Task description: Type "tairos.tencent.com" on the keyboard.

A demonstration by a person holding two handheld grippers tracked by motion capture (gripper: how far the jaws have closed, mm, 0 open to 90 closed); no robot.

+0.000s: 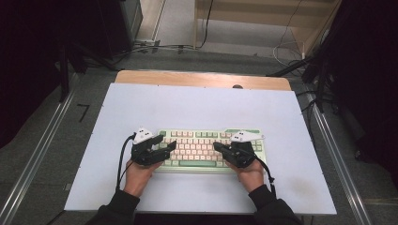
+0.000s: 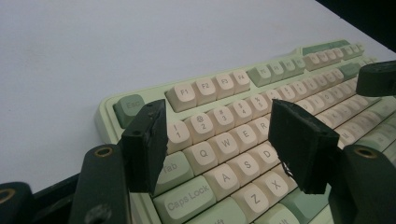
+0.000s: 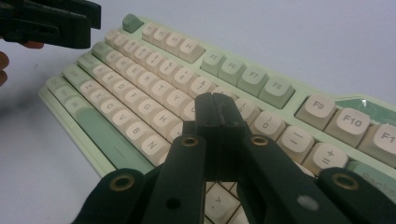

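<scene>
Left gripper (image 1: 170, 146) jaws spread apart, over the left end of the green-and-cream keyboard (image 1: 202, 140), above the Q/W/A keys. Right gripper (image 1: 219, 147) jaws pressed together, nothing between, over the keyboard's right half. Keyboard lies near the front-middle of the white table (image 1: 197, 103).
</scene>
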